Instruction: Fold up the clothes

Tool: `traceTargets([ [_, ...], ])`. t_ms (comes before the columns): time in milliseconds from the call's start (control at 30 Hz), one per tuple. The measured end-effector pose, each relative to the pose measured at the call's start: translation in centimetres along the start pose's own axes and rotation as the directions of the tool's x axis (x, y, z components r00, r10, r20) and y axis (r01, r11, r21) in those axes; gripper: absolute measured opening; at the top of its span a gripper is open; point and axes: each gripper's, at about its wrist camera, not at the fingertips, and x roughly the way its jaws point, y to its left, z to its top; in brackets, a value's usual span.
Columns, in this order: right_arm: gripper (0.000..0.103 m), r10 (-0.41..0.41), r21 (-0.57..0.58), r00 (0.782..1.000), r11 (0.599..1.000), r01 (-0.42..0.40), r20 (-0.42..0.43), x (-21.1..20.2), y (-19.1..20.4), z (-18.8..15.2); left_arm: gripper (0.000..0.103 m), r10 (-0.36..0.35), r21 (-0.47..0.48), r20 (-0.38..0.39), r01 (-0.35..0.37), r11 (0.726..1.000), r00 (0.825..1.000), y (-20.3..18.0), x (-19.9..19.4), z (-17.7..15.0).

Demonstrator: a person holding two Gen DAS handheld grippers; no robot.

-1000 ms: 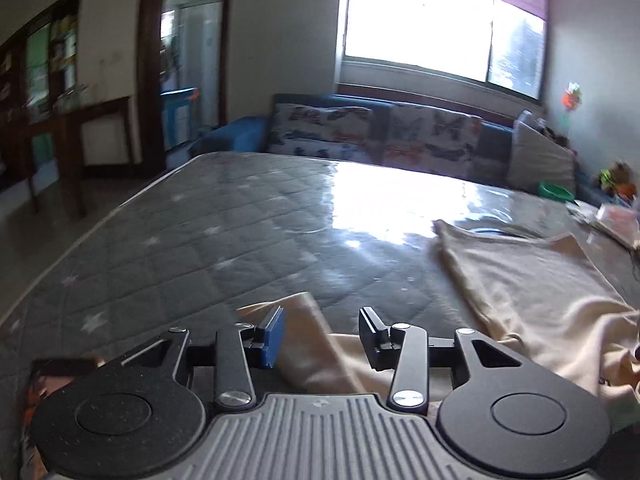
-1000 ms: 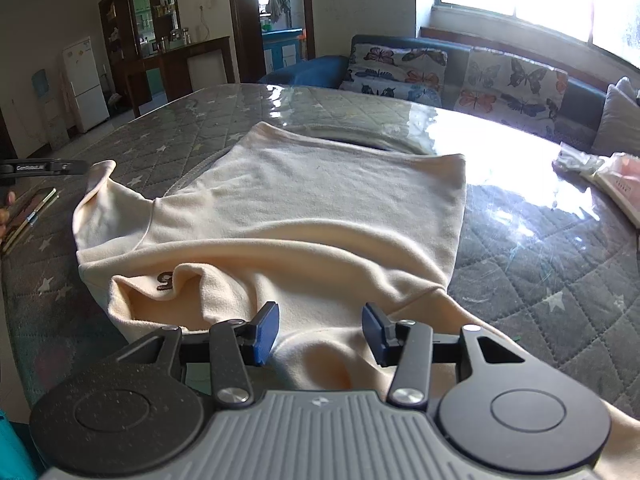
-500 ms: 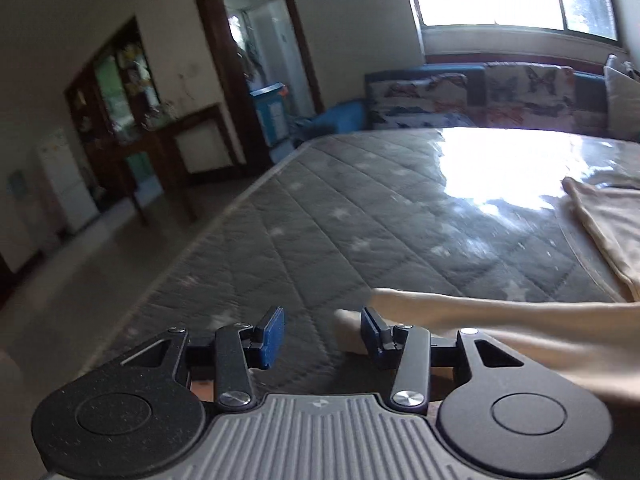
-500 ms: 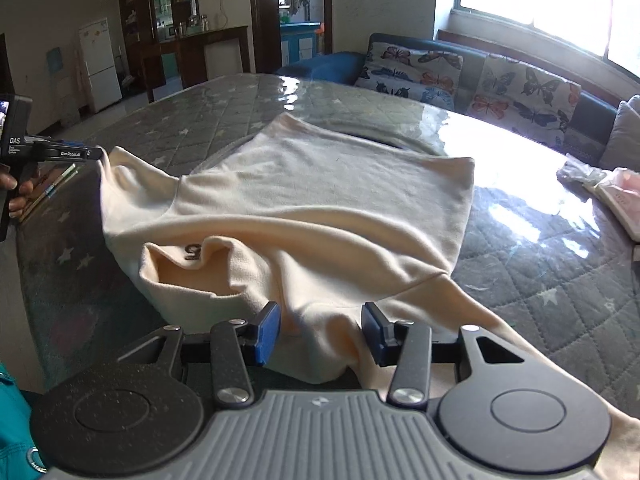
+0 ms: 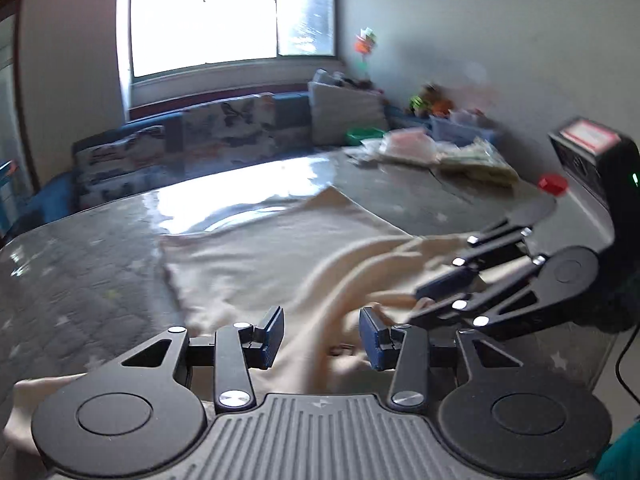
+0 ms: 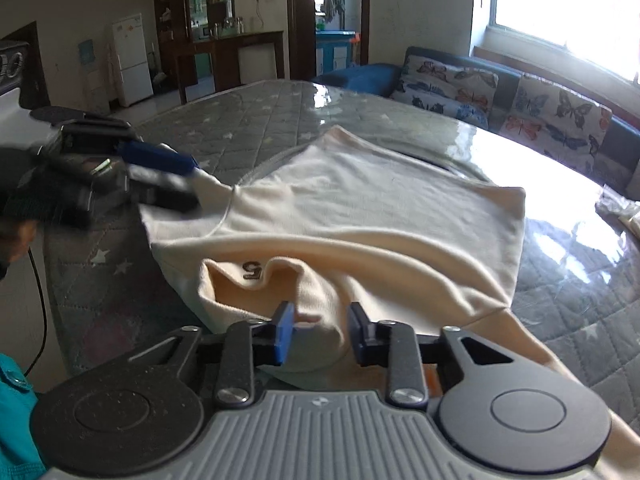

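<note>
A cream shirt [image 6: 360, 216] with a dark "5" mark [image 6: 252, 270] lies spread and partly bunched on the grey quilted mattress [image 6: 256, 120]. It also shows in the left wrist view [image 5: 256, 264]. My left gripper [image 5: 322, 336] is open over a fold at the shirt's near left part. From the right wrist view it [image 6: 172, 182] sits at the shirt's left sleeve. My right gripper [image 6: 320, 334] is open, its jaws on either side of a raised fold by the collar. It shows in the left wrist view [image 5: 444, 292] low over the cloth.
A sofa with butterfly cushions [image 6: 516, 96] runs along the mattress's far side under the window. Bags and packets [image 5: 432, 152] lie at the far right corner. A doorway, dark cabinets and a white fridge [image 6: 132, 60] are at the far left.
My left gripper has swung right from the mattress's left edge to face the shirt and my right gripper. My right gripper's jaws have narrowed a little around the fold.
</note>
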Motion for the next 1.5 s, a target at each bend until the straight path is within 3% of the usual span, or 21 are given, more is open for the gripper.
traceTargets([
  [33, 0.026, 0.001, -0.001, 1.0, 1.0, -0.001, -0.002, 0.1, 0.1, -0.1, 0.045, -0.058, 0.025, 0.0, 0.058, 0.998, 0.998, -1.1, 0.4, 0.3],
  [100, 0.026, 0.004, -0.002, 1.0, 1.0, -0.004, -0.006, 0.3, 0.2, -0.2, 0.045, -0.083, 0.054, -0.028, 0.085, 0.995, 0.996, -2.0, 1.3, 0.2],
  [433, 0.025, -0.017, 0.0, 0.999, 1.0, 0.017, -0.041, 1.1, 0.2, 0.1, 0.044, -0.049, 0.078, -0.133, 0.06, 0.995, 0.99, -2.9, 3.0, -0.2],
  [500, 0.018, -0.023, -0.01, 0.999, 1.0, 0.022, -0.046, 1.0, 0.3, -0.1, 0.039, -0.047, 0.085, -0.148, 0.06, 0.995, 0.988, -2.9, 3.2, -0.3],
  [600, 0.009, -0.038, -0.016, 0.999, 0.999, 0.037, -0.038, 0.6, 0.5, -0.1, 0.023, -0.056, 0.078, -0.178, 0.071, 0.994, 0.983, -2.7, 3.6, -0.5],
  [733, 0.006, -0.046, -0.013, 0.999, 0.999, 0.045, -0.018, -0.4, 0.5, -0.1, 0.014, -0.07, 0.066, -0.154, 0.081, 0.995, 0.986, -2.5, 3.0, -0.4],
  [967, 0.005, -0.042, -0.012, 0.999, 0.999, 0.042, 0.025, -3.7, 1.4, -1.0, 0.013, -0.156, 0.095, -0.024, 0.158, 0.983, 0.987, -2.9, -0.8, -0.9],
  [1233, 0.004, -0.01, -0.02, 0.999, 1.0, 0.009, -0.036, -5.1, 3.0, -3.9, 0.009, -0.192, 0.078, -0.047, 0.195, 0.978, 0.98, -3.0, -1.4, -2.6],
  [1400, 0.016, -0.017, -0.032, 1.0, 0.999, 0.018, 0.009, -5.6, 2.8, -3.0, 0.012, -0.18, 0.099, -0.028, 0.182, 0.978, 0.983, -3.2, -1.6, -2.1],
  [1500, 0.026, -0.017, -0.035, 1.0, 0.999, 0.018, 0.021, -4.7, 2.7, -2.2, 0.023, -0.17, 0.121, -0.02, 0.171, 0.978, 0.985, -3.5, -1.5, -1.9],
])
